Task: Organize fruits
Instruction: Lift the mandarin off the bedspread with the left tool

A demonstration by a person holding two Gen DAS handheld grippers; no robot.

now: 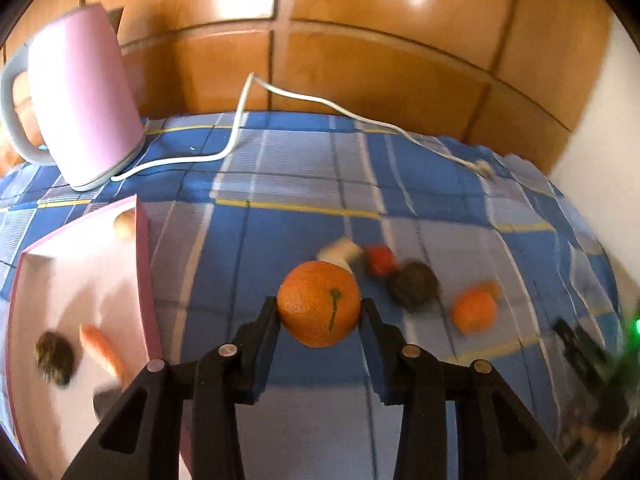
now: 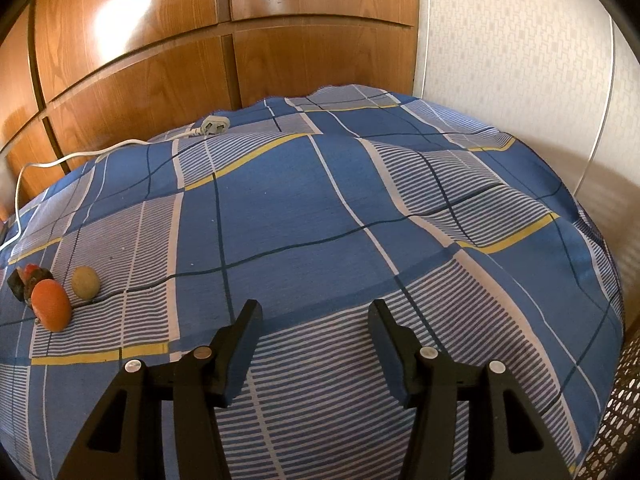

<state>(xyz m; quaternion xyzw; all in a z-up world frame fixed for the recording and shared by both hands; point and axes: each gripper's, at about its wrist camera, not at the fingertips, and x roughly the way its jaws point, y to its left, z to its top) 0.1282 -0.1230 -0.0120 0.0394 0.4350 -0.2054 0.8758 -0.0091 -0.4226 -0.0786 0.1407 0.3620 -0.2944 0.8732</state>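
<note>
My left gripper (image 1: 319, 305) is shut on a large orange (image 1: 319, 303) and holds it above the blue checked cloth. A pink tray (image 1: 142, 264) lies to its left with a dark round fruit (image 1: 55, 357), a carrot-like piece (image 1: 103, 350) and a pale fruit (image 1: 125, 224) in it. On the cloth behind the orange lie a white piece (image 1: 339, 251), a red fruit (image 1: 381, 259), a dark fruit (image 1: 414, 283) and a small orange (image 1: 475, 311). My right gripper (image 2: 316, 310) is open and empty; an orange fruit (image 2: 51, 306) and a tan round fruit (image 2: 85, 282) lie at its far left.
A pink kettle (image 1: 80, 92) stands at the back left, with its white cord (image 1: 304, 100) running across the cloth to a plug (image 2: 214, 126). Wooden wardrobe doors (image 2: 160, 40) stand behind the table. The cloth drops off at the right edge (image 2: 600, 240).
</note>
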